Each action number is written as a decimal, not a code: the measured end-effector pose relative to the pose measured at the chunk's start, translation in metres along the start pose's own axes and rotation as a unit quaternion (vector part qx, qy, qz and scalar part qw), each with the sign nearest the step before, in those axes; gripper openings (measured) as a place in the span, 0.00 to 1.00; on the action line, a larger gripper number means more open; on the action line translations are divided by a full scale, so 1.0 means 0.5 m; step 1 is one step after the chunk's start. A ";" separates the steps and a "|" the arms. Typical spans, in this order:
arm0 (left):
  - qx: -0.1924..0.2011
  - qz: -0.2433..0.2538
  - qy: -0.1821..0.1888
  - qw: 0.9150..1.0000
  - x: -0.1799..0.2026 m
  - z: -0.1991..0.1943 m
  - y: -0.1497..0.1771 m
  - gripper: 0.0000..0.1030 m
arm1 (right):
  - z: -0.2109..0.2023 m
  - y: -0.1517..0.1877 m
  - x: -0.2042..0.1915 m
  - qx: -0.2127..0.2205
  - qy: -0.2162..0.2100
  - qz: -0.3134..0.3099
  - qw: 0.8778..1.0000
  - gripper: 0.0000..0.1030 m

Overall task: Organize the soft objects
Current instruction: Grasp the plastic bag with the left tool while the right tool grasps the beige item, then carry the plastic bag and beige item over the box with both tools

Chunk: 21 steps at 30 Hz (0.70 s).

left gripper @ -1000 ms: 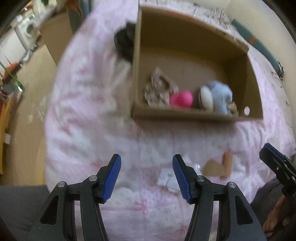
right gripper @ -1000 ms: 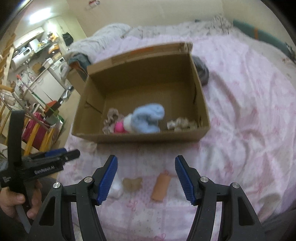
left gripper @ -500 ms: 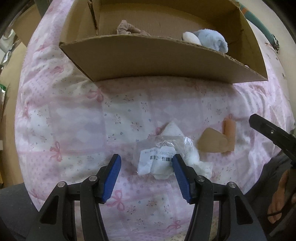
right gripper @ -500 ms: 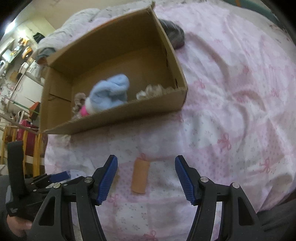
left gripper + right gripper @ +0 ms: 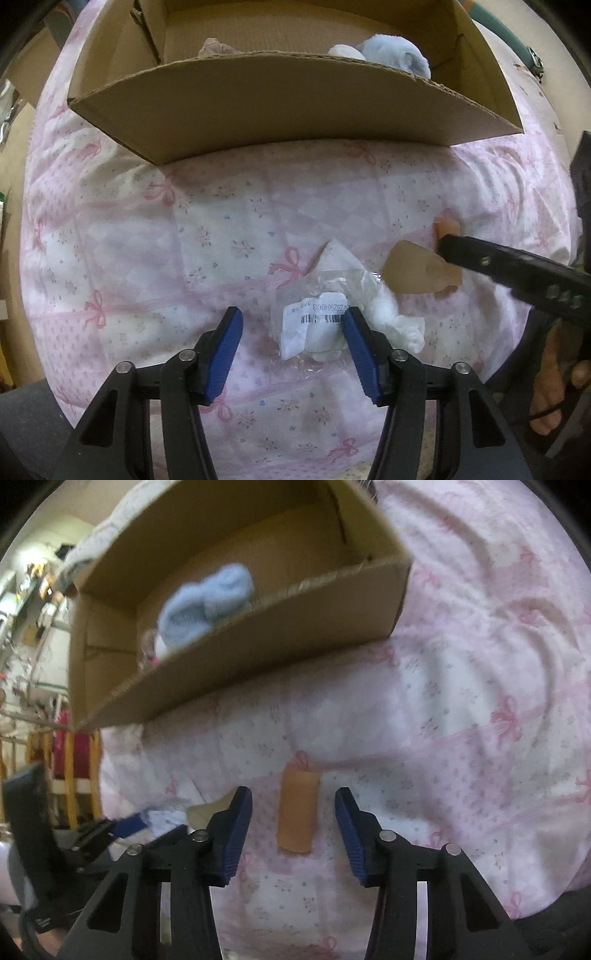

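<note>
The left claw (image 5: 293, 345) is closing around a white bagged bundle (image 5: 325, 314) at lower centre, its right pad at the bag's edge; the slick plastic could slip free. The right claw (image 5: 293, 821) is closing astride a tan roll (image 5: 297, 810), not yet touching it. Both risk pinching the pink sheet (image 5: 480, 701) below the box (image 5: 295, 110) at top.

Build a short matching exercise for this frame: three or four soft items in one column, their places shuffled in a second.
Items:
1. blue sock bundle
2. tan roll
3. bagged white cloth

Places:
A. on the quilt between the closing right gripper jaws
B. inside the cardboard box
C. on the quilt at the closing left gripper

Pairs: 1-B, 2-A, 3-C
</note>
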<state>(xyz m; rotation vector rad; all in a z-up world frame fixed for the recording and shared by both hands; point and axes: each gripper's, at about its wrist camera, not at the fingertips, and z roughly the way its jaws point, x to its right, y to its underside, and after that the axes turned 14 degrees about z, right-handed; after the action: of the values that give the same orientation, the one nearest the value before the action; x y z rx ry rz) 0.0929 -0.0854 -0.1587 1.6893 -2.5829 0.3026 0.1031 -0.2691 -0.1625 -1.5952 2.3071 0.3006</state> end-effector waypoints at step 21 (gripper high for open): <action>0.056 -0.095 0.021 0.994 -0.082 -0.065 0.021 0.06 | -0.021 0.035 -0.044 0.042 -0.033 -0.051 0.997 0.07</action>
<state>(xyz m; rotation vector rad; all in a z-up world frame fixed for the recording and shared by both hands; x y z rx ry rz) 0.0975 -0.0381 -0.1340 1.9275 -2.3933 0.4751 0.0923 -0.2474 -0.1449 -1.6297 2.1512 0.2249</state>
